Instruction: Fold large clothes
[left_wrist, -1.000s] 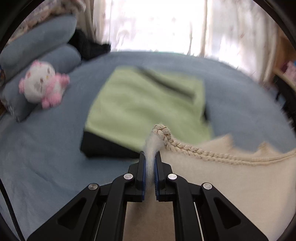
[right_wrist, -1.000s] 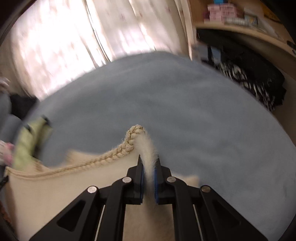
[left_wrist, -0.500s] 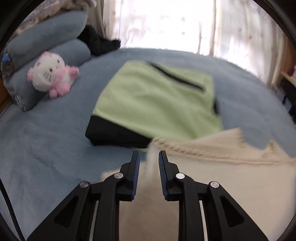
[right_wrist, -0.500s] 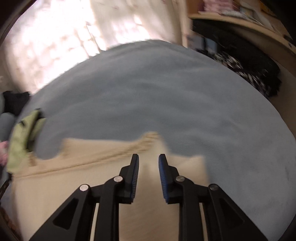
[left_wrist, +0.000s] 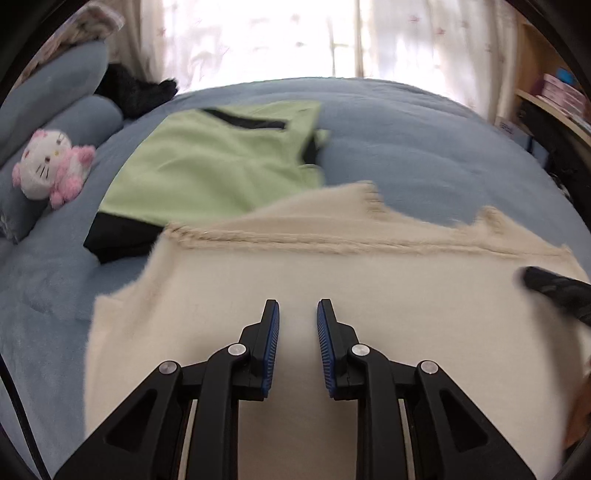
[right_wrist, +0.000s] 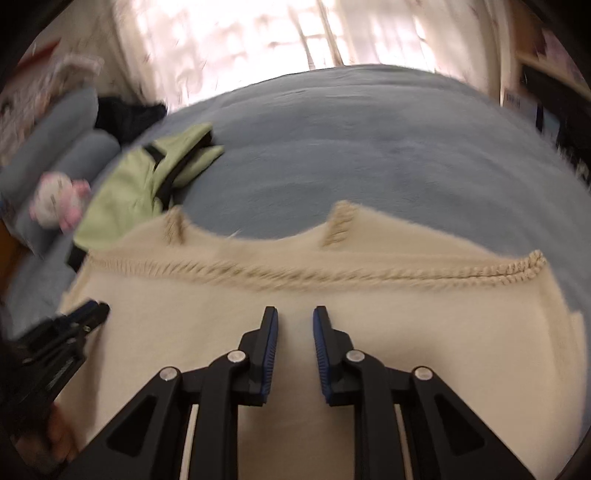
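Note:
A cream fuzzy garment (left_wrist: 369, 288) with a braided trim (left_wrist: 332, 245) lies spread flat on the blue bed (left_wrist: 424, 147). My left gripper (left_wrist: 297, 314) hovers over its near half, jaws opening, with nothing between the pads. In the right wrist view the same garment (right_wrist: 406, 314) and trim (right_wrist: 406, 277) lie under my right gripper (right_wrist: 294, 321); its jaws are closing with a gap and no cloth pinched. The right gripper's fingers (left_wrist: 554, 290) show at the left view's right edge. The left gripper's fingers (right_wrist: 74, 325) show at the right view's left edge.
A folded green and black garment (left_wrist: 214, 170) lies just beyond the cream one, touching its far left corner. A pink and white plush toy (left_wrist: 48, 166) leans on blue pillows (left_wrist: 55, 96). A black cloth (left_wrist: 136, 92) lies by the curtains. Shelves (left_wrist: 554, 99) stand at the right.
Both grippers have let go of the braided edge that they pinched. The cream garment has dropped flat on the bed, and both grippers have drawn back over its near part.

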